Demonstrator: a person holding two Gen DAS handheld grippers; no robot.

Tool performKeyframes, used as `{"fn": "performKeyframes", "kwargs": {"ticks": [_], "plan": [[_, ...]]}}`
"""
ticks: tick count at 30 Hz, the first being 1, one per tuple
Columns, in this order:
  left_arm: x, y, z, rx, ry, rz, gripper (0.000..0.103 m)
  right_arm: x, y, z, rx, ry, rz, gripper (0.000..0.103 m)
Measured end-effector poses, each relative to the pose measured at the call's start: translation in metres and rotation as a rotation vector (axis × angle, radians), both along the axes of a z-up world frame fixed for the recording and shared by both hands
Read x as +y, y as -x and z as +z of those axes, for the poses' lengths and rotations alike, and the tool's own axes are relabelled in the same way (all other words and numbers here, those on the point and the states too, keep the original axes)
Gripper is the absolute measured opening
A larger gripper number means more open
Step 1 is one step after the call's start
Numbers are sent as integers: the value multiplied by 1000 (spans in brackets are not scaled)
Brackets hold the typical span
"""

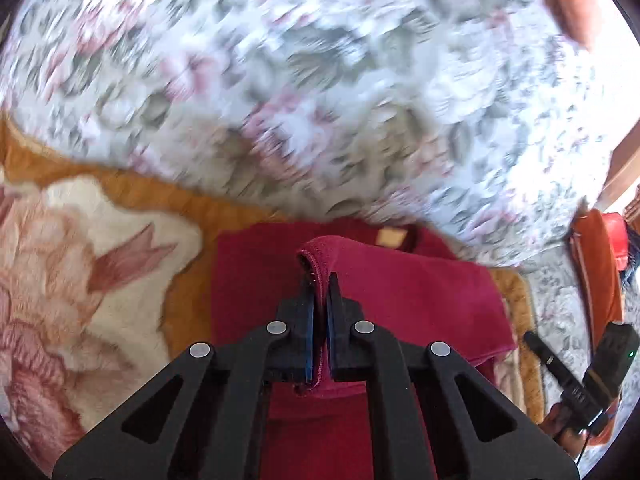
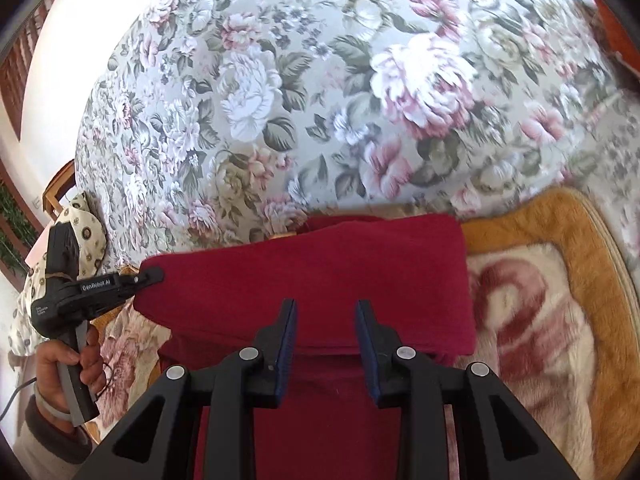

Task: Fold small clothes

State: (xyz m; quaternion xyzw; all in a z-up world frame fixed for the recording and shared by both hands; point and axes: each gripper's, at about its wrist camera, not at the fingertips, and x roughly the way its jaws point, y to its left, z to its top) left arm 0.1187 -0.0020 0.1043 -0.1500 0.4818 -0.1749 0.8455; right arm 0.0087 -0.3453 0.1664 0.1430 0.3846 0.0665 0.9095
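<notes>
A dark red garment [image 1: 400,292] lies on a plush blanket, with its upper part folded over the lower part. My left gripper [image 1: 320,280] is shut on a hemmed edge of the garment and holds that fold lifted. In the right wrist view the garment [image 2: 320,264] fills the centre, and the left gripper [image 2: 154,275] pinches its left corner. My right gripper [image 2: 326,308] is open and empty, hovering just above the folded layer.
An orange-edged plush blanket with pink flowers [image 1: 80,280] lies under the garment, seen also in the right wrist view [image 2: 540,312]. A floral bedsheet [image 2: 300,100] covers the bed beyond. The person's hand [image 2: 60,364] holds the left gripper's handle.
</notes>
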Motion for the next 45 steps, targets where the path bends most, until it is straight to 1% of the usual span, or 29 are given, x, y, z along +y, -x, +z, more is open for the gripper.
{"fn": "performKeyframes", "kwargs": {"ticks": [2, 4, 6, 7, 9, 11, 13, 15, 16, 17, 18, 19, 20, 22, 23, 25, 27, 28, 29, 30, 31, 32, 33, 34, 36, 38, 40, 45], "plan": [[1, 4, -21, 51, -5, -9, 3, 3, -11, -8, 25, 22, 1, 28], [-2, 9, -39, 82, -26, -10, 3, 3, -24, -28, 107, 53, -21, 28], [-3, 10, -49, 91, -36, 14, 4, -1, -32, -48, 204, 86, -37, 28], [-1, 10, -51, 92, -38, 25, 4, -3, -33, -52, 224, 83, -34, 28], [4, 8, -51, 105, -11, 39, 4, -5, -31, -47, 201, 74, -26, 28], [6, 8, -48, 93, -26, 50, 4, -4, -30, -34, 142, 92, -14, 28], [4, 9, -47, 90, -37, 44, 4, -6, -35, -28, 111, 108, -20, 28], [1, 8, -49, 92, -59, 40, 4, -11, -45, -37, 140, 126, -36, 28], [-1, 7, -50, 95, -61, 40, 5, -13, -52, -46, 178, 146, -42, 28], [-2, 7, -52, 102, -60, 41, 5, -16, -59, -60, 237, 162, -48, 28], [-1, 9, -52, 107, -57, 44, 6, -16, -61, -66, 248, 167, -48, 28], [-1, 10, -51, 106, -56, 44, 9, -13, -59, -63, 225, 177, -46, 28], [0, 13, -49, 105, -57, 41, 11, -10, -56, -58, 227, 188, -36, 28], [1, 20, -45, 104, -66, 34, 22, -7, -43, -46, 217, 184, -29, 28], [2, 26, -41, 101, -65, 24, 26, -5, -32, -38, 195, 181, -22, 28], [4, 36, -36, 86, -58, 17, 48, -5, -17, -31, 185, 199, -22, 28], [5, 47, -31, 62, -49, 22, 55, -7, -5, -31, 185, 225, -33, 28], [5, 50, -31, 58, -51, 21, 57, -9, -4, -34, 190, 236, -36, 28], [2, 53, -35, 66, -71, 19, 57, -12, -4, -41, 207, 244, -42, 28], [0, 53, -39, 78, -92, 20, 57, -15, -4, -48, 235, 244, -46, 28], [-3, 53, -46, 92, -120, 16, 57, -20, -6, -60, 295, 240, -55, 28], [-6, 54, -51, 94, -142, 10, 57, -21, -6, -63, 298, 243, -61, 28], [-5, 55, -52, 87, -150, 8, 57, -21, -1, -59, 269, 244, -62, 28], [-5, 58, -51, 74, -154, 6, 57, -20, 4, -55, 265, 241, -65, 28], [-1, 62, -46, 77, -147, 11, 57, -23, 17, -45, 243, 204, -75, 28], [5, 68, -40, 89, -112, 22, 57, -27, 33, -36, 222, 180, -78, 29], [9, 77, -36, 87, -89, 20, 57, -29, 49, -34, 233, 169, -72, 29], [13, 115, -32, 90, -88, 5, 57, -33, 79, -41, 274, 139, -92, 30]]}}
